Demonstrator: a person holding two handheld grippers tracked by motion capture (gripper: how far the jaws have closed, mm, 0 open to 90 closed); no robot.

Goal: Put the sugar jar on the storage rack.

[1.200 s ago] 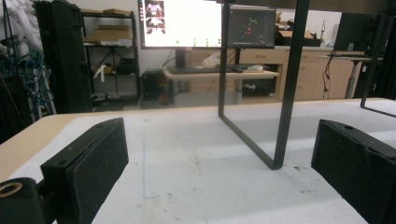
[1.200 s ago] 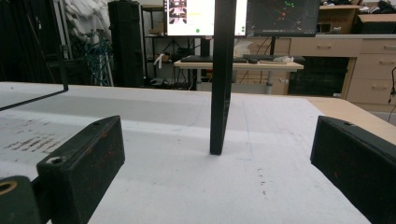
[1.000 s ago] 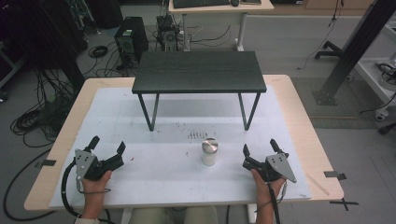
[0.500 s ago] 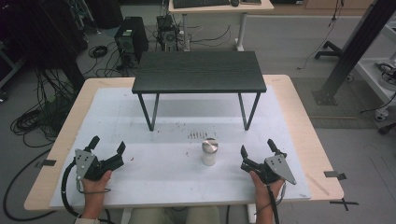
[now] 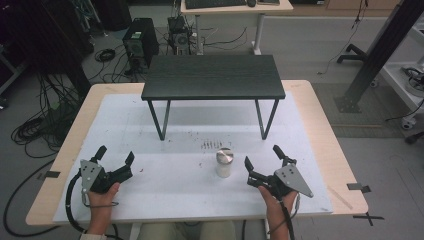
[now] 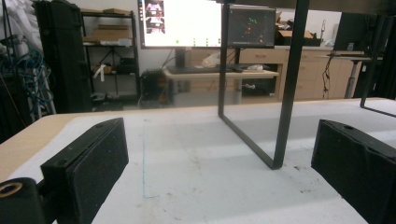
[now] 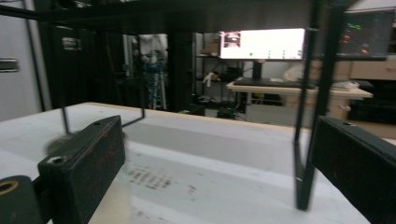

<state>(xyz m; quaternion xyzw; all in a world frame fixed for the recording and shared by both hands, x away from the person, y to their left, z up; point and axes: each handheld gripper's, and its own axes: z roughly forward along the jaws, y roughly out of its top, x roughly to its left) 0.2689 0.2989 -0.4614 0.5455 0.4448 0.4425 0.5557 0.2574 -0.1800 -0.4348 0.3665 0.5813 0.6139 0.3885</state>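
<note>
Right gripper (image 5: 265, 161) now a bit closer to the small white jar (image 5: 224, 163) than a moment ago, jaws wide apart, nothing between them. Left gripper (image 5: 116, 157) in the same spot as before, near the front left corner of the white mat (image 5: 190, 130), jaws spread wide too, holding nothing. Jar not moved.

Jar upright near the front middle of the mat, just to the left of the right gripper, not touching it. Round, short, white sides, shiny silver lid on top. Some small dark printed marks (image 5: 211, 145) on the mat just behind the jar, too tiny to read.

Little black table (image 5: 213, 76) toward the back edge of the mat: flat dark top, thin black metal legs. Mat smooth and pale with faint specks, on a light wooden tabletop (image 5: 320, 130).

Flat black pads (image 6: 88, 161) on the jaws, rough-looking, seen close in the left gripper view. Grey three-cornered plate (image 5: 295, 180) on the right gripper.
</note>
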